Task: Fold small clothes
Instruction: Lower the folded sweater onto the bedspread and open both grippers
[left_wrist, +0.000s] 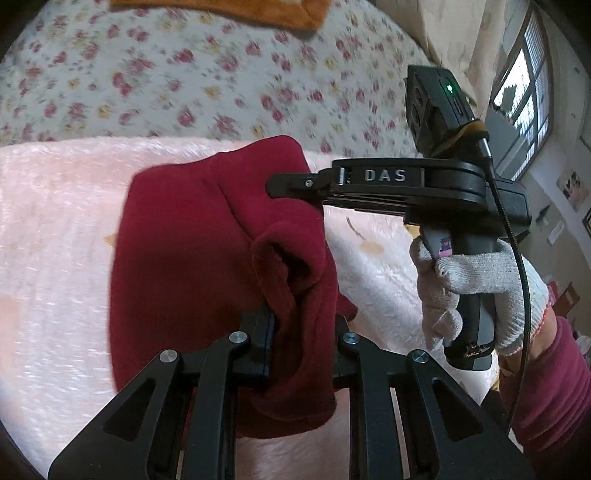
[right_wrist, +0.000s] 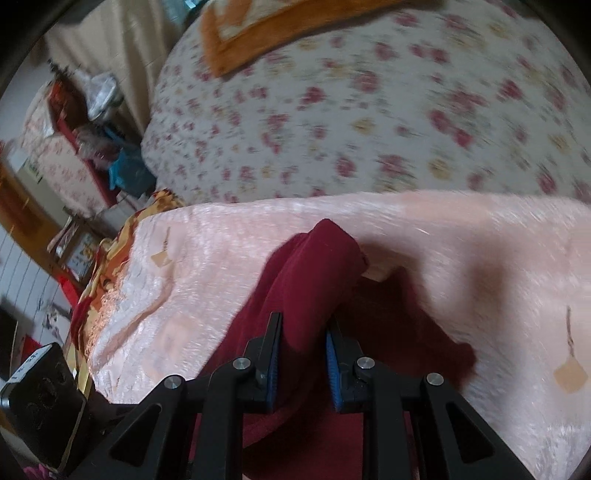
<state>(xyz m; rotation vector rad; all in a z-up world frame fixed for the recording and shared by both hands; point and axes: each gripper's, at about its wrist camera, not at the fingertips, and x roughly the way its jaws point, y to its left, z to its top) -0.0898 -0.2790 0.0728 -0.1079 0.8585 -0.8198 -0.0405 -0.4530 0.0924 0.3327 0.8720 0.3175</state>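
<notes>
I hold a dark red fleece garment (left_wrist: 207, 258) with both of my grippers, and it hangs above the pink plush blanket (left_wrist: 55, 240) that covers the near part of the bed. My left gripper (left_wrist: 304, 332) has its jaws pressed on a thick fold of the red cloth, which bulges out between them and goes up in front of my camera. My right gripper (left_wrist: 273, 184) comes in from the right side in the left wrist view, and its tip pinches the upper edge of the same garment; the white knitted glove (left_wrist: 476, 291) of my right hand is around its handle, with a dark red sleeve (left_wrist: 550, 387) behind it. In the right wrist view, the jaws of the right gripper (right_wrist: 303, 343) are close together with a strip of the red cloth (right_wrist: 314, 277) between the blue pads (right_wrist: 334, 369), and the rest of the cloth falls down to both sides. Behind the pink blanket lies a white floral bedspread (left_wrist: 203, 74), and at its far end an orange cloth (left_wrist: 288, 14). The background is blurred in both views. At the right of the left wrist view I see a window (left_wrist: 524, 88).
</notes>
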